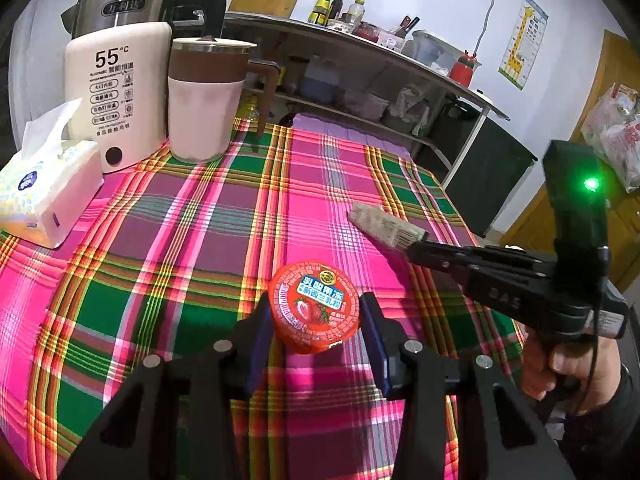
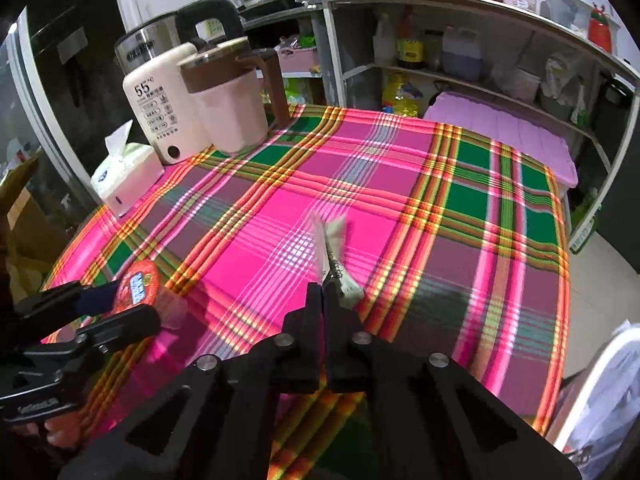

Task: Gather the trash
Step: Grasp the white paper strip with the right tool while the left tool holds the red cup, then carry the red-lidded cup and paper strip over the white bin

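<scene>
Currently the left tongs (image 1: 314, 320) are closing round a small red foil-lidded strawberry jelly cup (image 1: 313, 306), pads touching its rim on both sides, cup just above the plaid-clothed counter (image 1: 180, 240), well in front of the cream electric kettle (image 1: 116, 96). Right tongs (image 2: 325, 294) are clamped fully onto a flat whitish paper sachet wrapper (image 2: 334, 256), holding it by one end, clear of the cloth. Judging handling: cup is light, thin plastic, crushable, so grip at the stiffer rim. Wrapper is limp, slippery; pinch deep.
</scene>
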Demonstrator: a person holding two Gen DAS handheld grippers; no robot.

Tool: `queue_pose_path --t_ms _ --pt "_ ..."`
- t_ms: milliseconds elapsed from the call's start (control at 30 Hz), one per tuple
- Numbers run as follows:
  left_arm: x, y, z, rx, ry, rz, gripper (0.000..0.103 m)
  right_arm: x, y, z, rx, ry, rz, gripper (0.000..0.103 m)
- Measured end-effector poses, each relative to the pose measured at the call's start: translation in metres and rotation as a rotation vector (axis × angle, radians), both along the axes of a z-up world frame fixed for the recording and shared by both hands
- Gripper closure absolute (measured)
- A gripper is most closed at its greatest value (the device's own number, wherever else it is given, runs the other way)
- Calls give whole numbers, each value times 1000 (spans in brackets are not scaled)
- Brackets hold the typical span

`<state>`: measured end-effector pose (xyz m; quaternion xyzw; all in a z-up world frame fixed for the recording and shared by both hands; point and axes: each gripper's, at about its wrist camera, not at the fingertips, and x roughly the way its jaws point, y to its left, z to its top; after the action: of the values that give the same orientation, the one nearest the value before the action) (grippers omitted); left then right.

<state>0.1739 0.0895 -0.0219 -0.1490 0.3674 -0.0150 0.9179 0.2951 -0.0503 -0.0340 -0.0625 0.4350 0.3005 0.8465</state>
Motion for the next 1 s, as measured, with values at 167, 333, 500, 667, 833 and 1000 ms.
queue_pose_path --t_ms 167,333,500,667,833,1000 --pt "-6 -6 3 6 -4 -4 59 -13 -10 3 7 0 -17 103" --pt "-14 -13 10 16 -12 -10 59 -32 -24 13 36 -18 -33 103" --pt "-22 -27 18 24 -21 -36 59 -56 -42 27 82 -34 -56 103" --pt "-30 -45 27 28 -32 -72 59 -83 -62 39 113 -56 -83 103" --pt "-38 -64 37 36 -48 -107 59 -105 -84 51 143 -73 -122 103" --pt "-45 -84 47 41 -67 -144 59 -123 -103 61 162 -91 -155 103"
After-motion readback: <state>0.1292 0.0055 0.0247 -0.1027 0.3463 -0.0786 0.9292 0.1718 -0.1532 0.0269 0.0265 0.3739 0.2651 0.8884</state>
